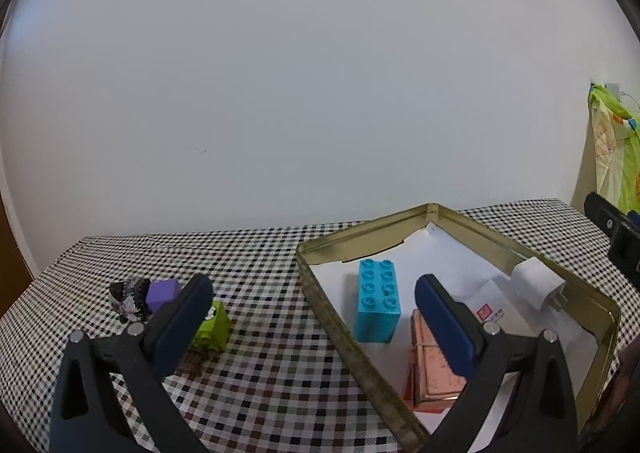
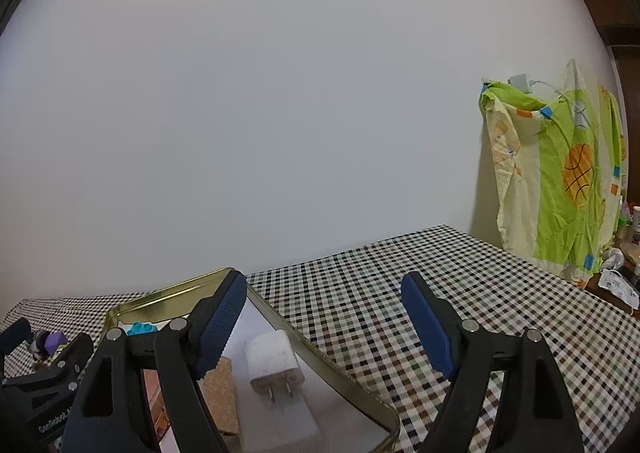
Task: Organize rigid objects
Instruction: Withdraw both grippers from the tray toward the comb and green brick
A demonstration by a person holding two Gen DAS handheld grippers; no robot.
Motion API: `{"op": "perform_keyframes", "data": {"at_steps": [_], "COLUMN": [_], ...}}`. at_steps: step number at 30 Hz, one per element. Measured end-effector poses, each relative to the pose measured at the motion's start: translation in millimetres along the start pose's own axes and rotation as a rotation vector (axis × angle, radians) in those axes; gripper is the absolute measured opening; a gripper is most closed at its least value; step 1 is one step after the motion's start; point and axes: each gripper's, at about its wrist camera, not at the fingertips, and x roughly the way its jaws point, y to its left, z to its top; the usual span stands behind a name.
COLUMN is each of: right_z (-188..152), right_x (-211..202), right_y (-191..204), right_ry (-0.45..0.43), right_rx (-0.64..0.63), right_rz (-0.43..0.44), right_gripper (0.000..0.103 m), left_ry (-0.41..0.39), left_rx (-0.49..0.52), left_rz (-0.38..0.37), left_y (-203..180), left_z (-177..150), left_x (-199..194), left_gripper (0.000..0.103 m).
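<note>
My left tool point(image 1: 314, 291) hangs above the checked tabletop point(image 1: 260, 373) with its blue-padded fingers point(image 1: 182, 323) spread wide and nothing between them; one finger sits over the left side, the other over the tin point(image 1: 320, 295). The tin is a shallow gold tray lined with white paper, lying on the right part of the tabletop. Inside it a blue brick point(image 1: 377, 301) stands studs up near the left wall, a pink block point(image 1: 434, 373) bound with a rubber band lies just right of it, partly hidden by my finger, and a white charger point(image 1: 538, 287) rests against the far right wall. Outside the tin, to the left, a green brick point(image 1: 212, 327) lies on its side, with a purple block point(image 1: 163, 293) and a small black-and-white figure point(image 1: 128, 299) just behind it, the two touching. My right tool point(image 2: 324, 317) is also wide apart and holds nothing, its left finger over the tin's right half and its right finger over bare cloth. From there I see the charger point(image 2: 274, 367) lying prongs toward me, and a cork-coloured block point(image 2: 218, 393) beside it. A green and yellow cloth point(image 2: 560, 181) hangs at the far right.
</note>
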Motion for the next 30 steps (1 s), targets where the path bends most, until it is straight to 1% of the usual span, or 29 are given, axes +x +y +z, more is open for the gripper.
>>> {"op": "perform_keyframes", "data": {"at_steps": [6,11,19,23,26,30], "right_z": [-2.5,-7.0,-11.1,-14.9,-18.0,-23.6], "right_x": [-11.6,-22.1,-42.3,-53.2,-62.3,-67.8], "right_y": [4.4,13.8,35.6,52.3,70.5,97.1], "right_ry": [-0.012,0.001,-0.048,-0.066,-0.085,-0.072], "right_rx": [0.03,0.055,0.045,0.03,0.001,-0.029], "right_rz": [-0.034,-0.034,-0.028,0.005,0.044,0.092], "right_gripper": [0.082,0.082,0.082,0.082,0.082,0.082], "left_ry": [0.006,0.014,0.012,0.007,0.008,0.022], "left_rx": [-0.019,-0.037,-0.06,-0.05,-0.053,-0.077], "left_rz": [-0.017,-0.02,-0.019,-0.008,0.011,0.037], "left_y": [13.9,28.7,49.5,59.5,73.9,96.2], "left_z": [-1.7,-3.9,-7.4,-8.5,-9.7,-11.0], "left_x": [-1.3,-4.2,-6.2,-7.1,-7.1,-3.6], "left_gripper": [0.102,0.102,0.102,0.102,0.102,0.102]}}
